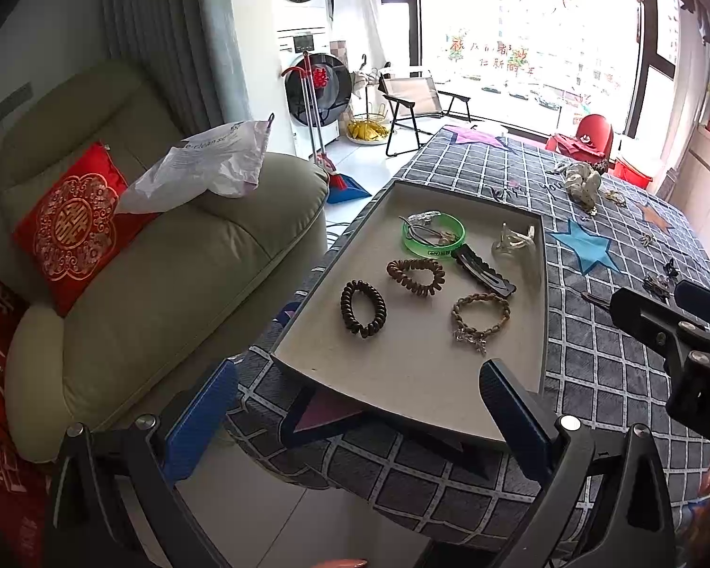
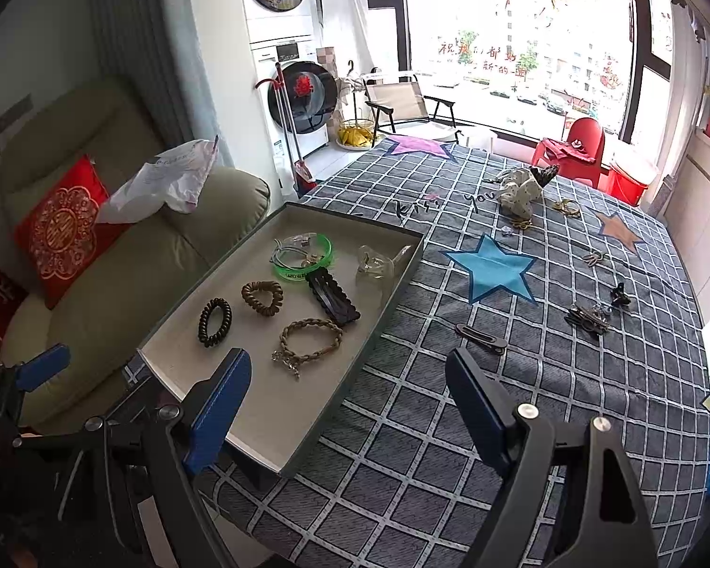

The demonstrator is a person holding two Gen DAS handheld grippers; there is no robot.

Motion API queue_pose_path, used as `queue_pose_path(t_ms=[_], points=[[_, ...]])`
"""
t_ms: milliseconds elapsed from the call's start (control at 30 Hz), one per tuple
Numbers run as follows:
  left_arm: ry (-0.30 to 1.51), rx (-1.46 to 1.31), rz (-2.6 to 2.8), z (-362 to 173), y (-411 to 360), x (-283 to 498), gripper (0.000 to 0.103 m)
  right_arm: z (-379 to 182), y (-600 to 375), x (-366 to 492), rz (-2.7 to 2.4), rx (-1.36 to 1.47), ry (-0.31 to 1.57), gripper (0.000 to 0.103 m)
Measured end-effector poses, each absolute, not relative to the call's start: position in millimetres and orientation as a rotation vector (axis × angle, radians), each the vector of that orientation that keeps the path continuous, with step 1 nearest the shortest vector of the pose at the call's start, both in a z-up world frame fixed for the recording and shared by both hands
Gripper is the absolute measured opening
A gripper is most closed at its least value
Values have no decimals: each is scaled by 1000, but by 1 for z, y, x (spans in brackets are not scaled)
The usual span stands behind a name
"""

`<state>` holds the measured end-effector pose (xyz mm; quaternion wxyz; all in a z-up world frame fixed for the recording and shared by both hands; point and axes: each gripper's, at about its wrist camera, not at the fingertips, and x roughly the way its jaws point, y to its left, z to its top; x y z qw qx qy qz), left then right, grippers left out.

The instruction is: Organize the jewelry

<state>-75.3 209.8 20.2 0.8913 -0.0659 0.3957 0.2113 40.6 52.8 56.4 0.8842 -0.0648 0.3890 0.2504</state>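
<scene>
A grey tray [image 1: 402, 378] [image 2: 260, 416] on the checked tablecloth holds a green bangle [image 1: 433, 235] [image 2: 304, 257], two coil hair ties [image 1: 363, 308] [image 2: 214, 315], a black hair clip [image 1: 483, 270] [image 2: 332, 296], a braided bracelet [image 1: 480, 315] [image 2: 310, 337] and a clear claw clip [image 1: 513, 239] [image 2: 378, 262]. Loose on the cloth lie a brown hair clip [image 2: 480, 338], a dark clip cluster [image 2: 589, 315] and a patterned scrunchie [image 2: 525, 189]. My left gripper [image 1: 359, 419] is open and empty at the tray's near edge. My right gripper [image 2: 350, 409] is open and empty over the tray's near right corner.
A beige sofa [image 1: 165, 284] with a red cushion [image 1: 71, 225] stands left of the table. The table edge runs close below the tray. A folding chair [image 1: 416, 104] and a washing machine [image 1: 315, 90] stand at the back.
</scene>
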Motion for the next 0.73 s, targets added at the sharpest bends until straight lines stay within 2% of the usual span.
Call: queue_pose_path(t_ms=[733], points=[[821,-144,441,22,214,-75,103,56,53,39,520,-133,812,86]])
